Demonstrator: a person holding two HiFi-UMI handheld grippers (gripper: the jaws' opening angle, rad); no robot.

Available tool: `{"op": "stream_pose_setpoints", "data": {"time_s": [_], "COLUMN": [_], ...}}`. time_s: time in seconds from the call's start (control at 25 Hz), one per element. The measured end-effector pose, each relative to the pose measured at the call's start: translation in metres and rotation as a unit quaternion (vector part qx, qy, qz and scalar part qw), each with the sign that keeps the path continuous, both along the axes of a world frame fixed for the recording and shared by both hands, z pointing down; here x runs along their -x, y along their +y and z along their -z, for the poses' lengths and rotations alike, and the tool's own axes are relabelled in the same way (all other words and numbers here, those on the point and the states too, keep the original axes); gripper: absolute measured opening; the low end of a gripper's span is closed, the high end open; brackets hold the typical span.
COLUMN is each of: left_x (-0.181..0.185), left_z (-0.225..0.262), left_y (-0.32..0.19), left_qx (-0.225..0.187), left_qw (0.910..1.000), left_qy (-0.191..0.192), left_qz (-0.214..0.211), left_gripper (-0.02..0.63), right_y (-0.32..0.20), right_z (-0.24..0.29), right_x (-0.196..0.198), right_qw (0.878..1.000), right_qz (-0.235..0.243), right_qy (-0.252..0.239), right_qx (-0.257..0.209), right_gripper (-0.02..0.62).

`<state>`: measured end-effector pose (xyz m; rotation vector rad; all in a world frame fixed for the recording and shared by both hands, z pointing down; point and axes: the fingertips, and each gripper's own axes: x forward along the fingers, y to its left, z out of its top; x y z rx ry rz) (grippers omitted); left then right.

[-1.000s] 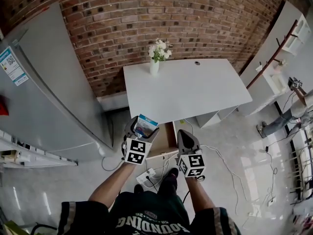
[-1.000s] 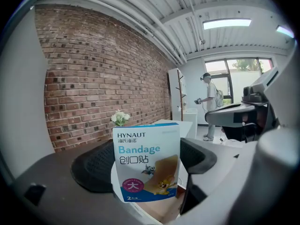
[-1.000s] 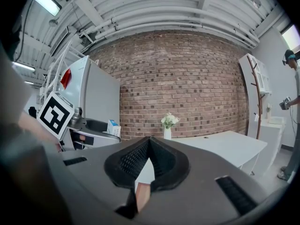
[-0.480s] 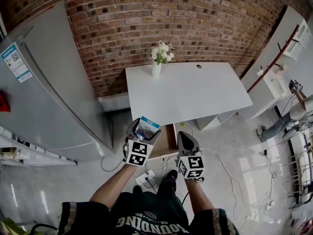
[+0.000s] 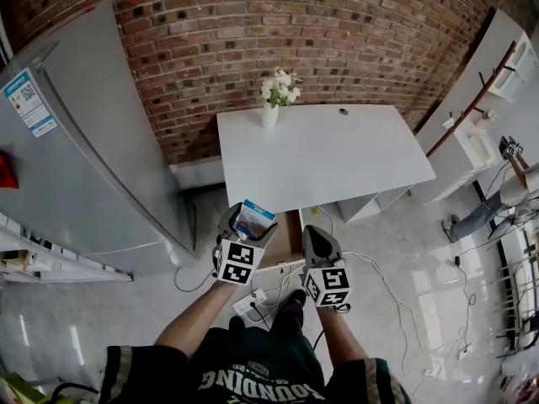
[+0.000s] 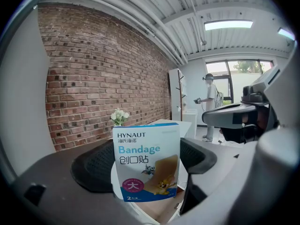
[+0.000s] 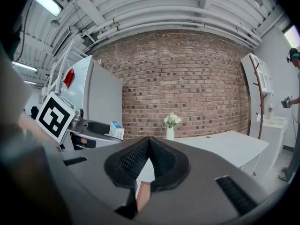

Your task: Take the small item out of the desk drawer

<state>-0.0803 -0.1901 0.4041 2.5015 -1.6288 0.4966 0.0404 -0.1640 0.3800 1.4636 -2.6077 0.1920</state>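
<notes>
My left gripper (image 5: 244,224) is shut on a white and blue bandage box (image 5: 252,219), held upright above the open wooden drawer (image 5: 285,241) at the white desk's (image 5: 324,154) near edge. In the left gripper view the bandage box (image 6: 146,162) stands between the two black pads, its printed face toward the camera. My right gripper (image 5: 316,238) hangs just right of the drawer, shut with nothing in it; in the right gripper view its pads (image 7: 149,161) meet at the tips. The bandage box (image 7: 116,130) shows far left there too.
A white vase of flowers (image 5: 271,99) stands at the desk's far left corner. A grey fridge (image 5: 76,158) fills the left side. A power strip and cables (image 5: 257,303) lie on the floor under the drawer. A person (image 5: 505,194) stands at the far right by white shelves (image 5: 472,99).
Both grippers have stayed almost still over the drawer; the view has shifted slightly. The left gripper keeps the box.
</notes>
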Motion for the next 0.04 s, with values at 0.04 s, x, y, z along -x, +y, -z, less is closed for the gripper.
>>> {"op": "stream_pose_setpoints", "data": {"time_s": [0.04], "left_x": [-0.0002], "left_z": [-0.0009], "left_y": [0.0005], "left_qx": [0.002], "left_qw": [1.0], "left_qy": [0.0], "left_qz": [0.001], "left_gripper": [0.433], "right_y": [0.0003], "right_z": [-0.0005], "right_x": [-0.0002], "right_qw": [1.0], "right_qz": [0.0], "right_qy": [0.0], "right_qx": [0.0], "right_gripper": [0.023]}}
